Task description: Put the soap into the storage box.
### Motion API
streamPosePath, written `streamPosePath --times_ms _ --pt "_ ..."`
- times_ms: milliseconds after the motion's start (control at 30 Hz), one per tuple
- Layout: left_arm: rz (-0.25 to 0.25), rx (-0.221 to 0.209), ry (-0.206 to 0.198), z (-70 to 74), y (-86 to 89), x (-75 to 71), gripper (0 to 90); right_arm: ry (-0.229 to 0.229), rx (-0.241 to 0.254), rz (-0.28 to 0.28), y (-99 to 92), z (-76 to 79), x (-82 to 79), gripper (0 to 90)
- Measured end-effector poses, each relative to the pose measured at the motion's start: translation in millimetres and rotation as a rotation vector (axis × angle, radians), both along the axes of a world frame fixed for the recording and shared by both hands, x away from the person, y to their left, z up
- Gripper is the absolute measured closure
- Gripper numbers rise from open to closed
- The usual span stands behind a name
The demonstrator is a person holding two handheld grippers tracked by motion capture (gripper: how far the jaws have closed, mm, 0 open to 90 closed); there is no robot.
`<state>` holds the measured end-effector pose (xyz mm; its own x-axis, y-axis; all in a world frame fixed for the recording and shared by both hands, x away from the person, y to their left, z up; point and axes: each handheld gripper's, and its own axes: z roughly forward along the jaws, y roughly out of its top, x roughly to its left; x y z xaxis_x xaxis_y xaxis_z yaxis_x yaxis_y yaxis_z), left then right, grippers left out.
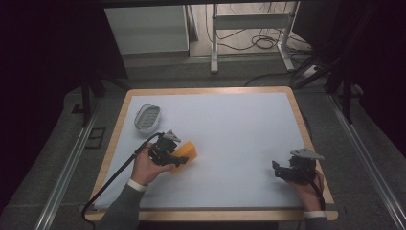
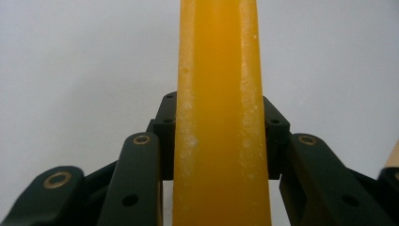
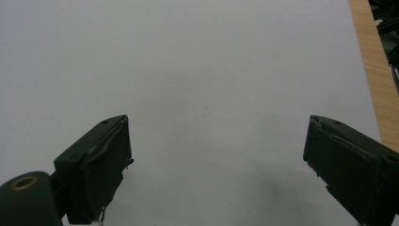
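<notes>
A yellow-orange block [image 1: 187, 152] with whitish speckled streaks, black tongs [image 2: 219, 136], white mat [image 1: 230, 129], pale wooden table [image 1: 299, 115].

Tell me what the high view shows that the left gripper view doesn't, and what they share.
High view alone: the grey slotted dish near the table's far left, the right tongs standing open over bare surface, and both of the person's hands. Left gripper view alone: pale scuffed streaks along the orange block and both jaws pressed against its sides. Shared: the left tongs clamped on that orange block, over the white table top.
</notes>
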<state>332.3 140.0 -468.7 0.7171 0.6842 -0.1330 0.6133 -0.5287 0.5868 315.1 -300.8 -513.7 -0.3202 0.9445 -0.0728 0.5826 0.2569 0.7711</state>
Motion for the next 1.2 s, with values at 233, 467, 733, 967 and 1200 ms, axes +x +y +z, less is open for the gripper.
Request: streamPosePath --times_ms 233,467,733,967,1200 --pt "0.012 -0.002 -0.006 3.7 4.3 4.3 61.0 -0.009 0.002 0.000 -0.3 1.5 -0.8 8.5" --pt "0.026 0.003 -0.011 7.5 8.3 9.8 61.0 -0.009 0.002 0.000 -0.4 1.5 -0.7 8.5" --pt "0.039 -0.001 -0.013 11.5 13.5 13.5 61.0 -0.016 0.006 0.009 -0.2 2.1 -1.3 8.5" --pt "0.050 0.001 -0.016 13.9 17.8 17.2 61.0 -0.020 0.007 0.019 0.8 2.9 -1.7 8.5" --pt "0.060 -0.007 -0.012 17.4 22.2 21.7 61.0 -0.027 0.016 0.024 -0.3 4.3 -2.4 8.5"
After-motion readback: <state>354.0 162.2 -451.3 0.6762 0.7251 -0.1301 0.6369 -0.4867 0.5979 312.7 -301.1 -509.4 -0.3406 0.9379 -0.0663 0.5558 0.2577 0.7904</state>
